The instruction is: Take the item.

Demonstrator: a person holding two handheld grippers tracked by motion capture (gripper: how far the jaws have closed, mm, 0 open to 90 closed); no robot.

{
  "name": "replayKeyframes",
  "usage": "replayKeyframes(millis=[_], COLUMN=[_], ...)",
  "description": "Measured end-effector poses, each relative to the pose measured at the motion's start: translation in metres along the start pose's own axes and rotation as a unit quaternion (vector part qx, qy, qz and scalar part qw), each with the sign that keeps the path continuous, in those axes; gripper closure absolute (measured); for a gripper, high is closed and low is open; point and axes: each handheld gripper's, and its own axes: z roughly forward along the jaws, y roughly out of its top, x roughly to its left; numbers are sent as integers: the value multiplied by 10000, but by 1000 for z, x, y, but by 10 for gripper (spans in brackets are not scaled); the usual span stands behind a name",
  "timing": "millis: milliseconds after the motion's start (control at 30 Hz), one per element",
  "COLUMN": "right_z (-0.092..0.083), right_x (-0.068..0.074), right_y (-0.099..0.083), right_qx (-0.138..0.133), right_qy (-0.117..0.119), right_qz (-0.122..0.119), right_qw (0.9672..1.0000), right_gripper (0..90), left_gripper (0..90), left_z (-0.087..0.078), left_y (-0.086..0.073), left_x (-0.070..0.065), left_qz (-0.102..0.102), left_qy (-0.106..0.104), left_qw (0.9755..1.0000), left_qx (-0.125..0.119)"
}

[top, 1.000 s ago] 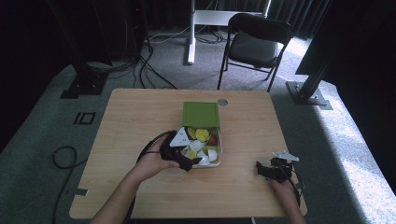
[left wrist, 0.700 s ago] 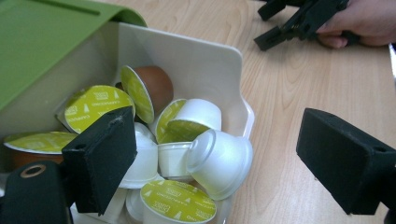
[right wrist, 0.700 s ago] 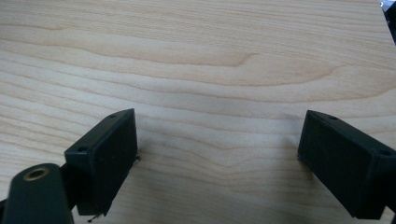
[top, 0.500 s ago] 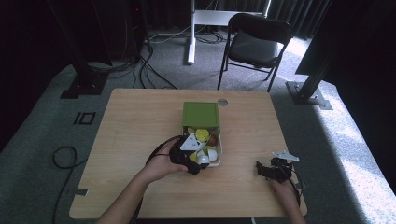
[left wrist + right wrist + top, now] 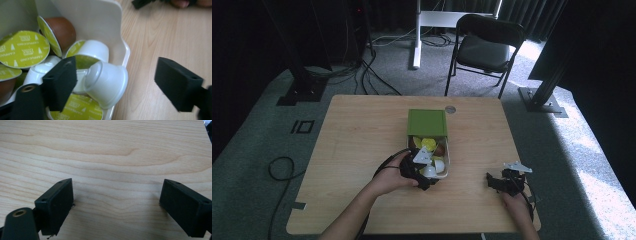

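An open cream box (image 5: 446, 159) with a raised green lid (image 5: 427, 122) stands mid-table, holding several coffee capsules. In the left gripper view a white capsule (image 5: 107, 82) lies on its side against the box's rim (image 5: 119, 30), among green-foiled capsules (image 5: 23, 48) and a brown one (image 5: 62, 30). My left gripper (image 5: 422, 172) (image 5: 116, 70) is open at the box's near end. One jaw is inside among the capsules and the other is outside over the wood, with the white capsule between them, untouched by the outer jaw. My right gripper (image 5: 502, 181) (image 5: 116, 187) is open, low over bare wood near the front right.
The wooden table (image 5: 362, 135) has a small round grommet (image 5: 450, 109) behind the box. A black cable (image 5: 384, 165) trails from the left hand. A folding chair (image 5: 484, 47) and stand legs are on the carpet beyond the far edge.
My left gripper has moved right and nearer, from the box's left side to its near end, and now straddles the rim. The right gripper has stayed put.
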Motion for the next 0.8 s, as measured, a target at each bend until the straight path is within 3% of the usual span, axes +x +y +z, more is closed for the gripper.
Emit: replayKeyframes(millis=[167,367,567,667,700,733,800], right_z=[0,0,0,0,0,0,0], right_x=[0,0,0,0,0,0,0], right_y=[0,0,0,0,0,0,0], right_qx=[0,0,0,0,0,0,0], right_qy=[0,0,1,0,0,0,0], right_qz=[0,0,-1,0,-1,0,0], right_qw=[10000,10000,10000,10000,10000,10000,10000], right_gripper=[114,114,114,114,114,114,114], left_gripper=[230,259,327,352,352,402,418], left_z=[8,13,20,22,23,23,23], left_y=[0,3,5,4,4,4,5], left_x=[-3,-4,-6,-6,-6,-6,-6], left_qz=[-30,-61,-73,-70,-75,-80,-134], left_qy=[-13,182,440,460,563,596,591], left_qw=[9993,9985,9951,9946,9938,9935,9937], left_qx=[370,515,877,922,957,970,948])
